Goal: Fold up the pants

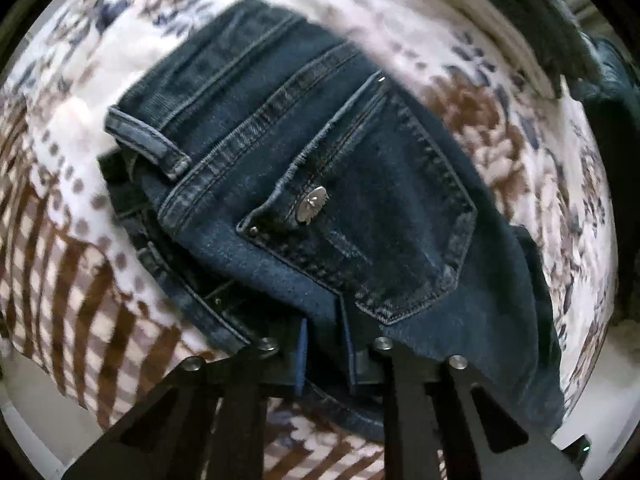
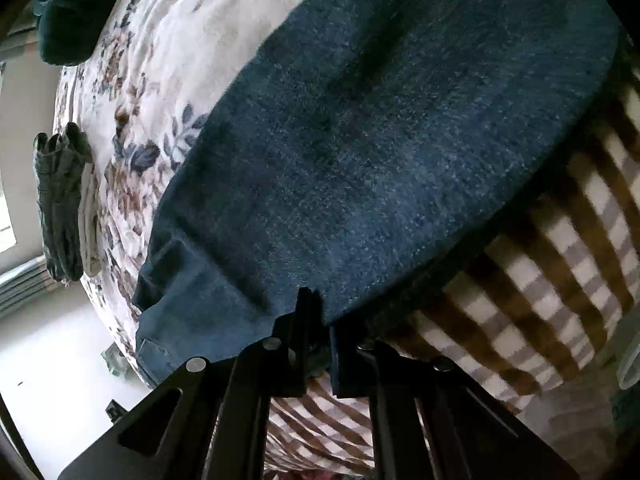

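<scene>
Dark blue jeans lie on a patterned bedspread, back pocket and silver button facing up, waistband at the upper left. My left gripper is shut on the jeans' near edge just below the back pocket. In the right wrist view the jeans show as a broad plain denim panel with a hem at the lower left. My right gripper is shut on the near edge of that denim.
The bedspread is floral in white, blue and brown, with brown checks near me. Dark green folded clothes and a dark cushion lie at the bed's far side. Pale floor lies beyond the bed edge.
</scene>
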A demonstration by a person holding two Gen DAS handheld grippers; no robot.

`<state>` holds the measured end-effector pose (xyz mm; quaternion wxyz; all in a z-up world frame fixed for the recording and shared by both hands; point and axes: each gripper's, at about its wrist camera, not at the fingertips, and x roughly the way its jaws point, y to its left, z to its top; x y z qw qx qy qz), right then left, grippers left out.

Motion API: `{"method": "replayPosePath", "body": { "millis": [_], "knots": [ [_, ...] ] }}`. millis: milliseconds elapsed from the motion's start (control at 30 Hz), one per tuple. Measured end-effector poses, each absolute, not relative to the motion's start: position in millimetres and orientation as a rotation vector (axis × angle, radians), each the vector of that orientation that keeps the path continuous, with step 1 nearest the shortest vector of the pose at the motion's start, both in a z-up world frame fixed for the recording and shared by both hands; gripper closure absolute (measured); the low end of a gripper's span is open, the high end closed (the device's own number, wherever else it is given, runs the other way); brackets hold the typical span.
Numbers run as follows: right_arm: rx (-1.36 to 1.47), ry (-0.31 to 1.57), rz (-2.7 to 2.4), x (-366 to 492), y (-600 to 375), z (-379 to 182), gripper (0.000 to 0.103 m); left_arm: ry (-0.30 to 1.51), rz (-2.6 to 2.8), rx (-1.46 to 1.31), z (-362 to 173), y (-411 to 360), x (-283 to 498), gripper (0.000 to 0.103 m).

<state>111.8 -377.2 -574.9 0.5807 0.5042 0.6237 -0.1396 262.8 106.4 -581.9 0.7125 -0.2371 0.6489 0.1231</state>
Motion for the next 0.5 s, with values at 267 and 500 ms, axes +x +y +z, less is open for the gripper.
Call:
{"method": "replayPosePath", "body": {
  "millis": [267,500],
  "knots": [
    [1.114,1.454,-0.274,119.9,-382.1,-543.3,0.097,1.361,0.224,-0.43,-544.8,107.4,233.4,0.093],
    [1.07,1.59,-0.287,122.9,-378.5,-585.9,0.094,1.487,0.266,-0.469,-585.1,117.9,234.2,0.086]
  ]
}}
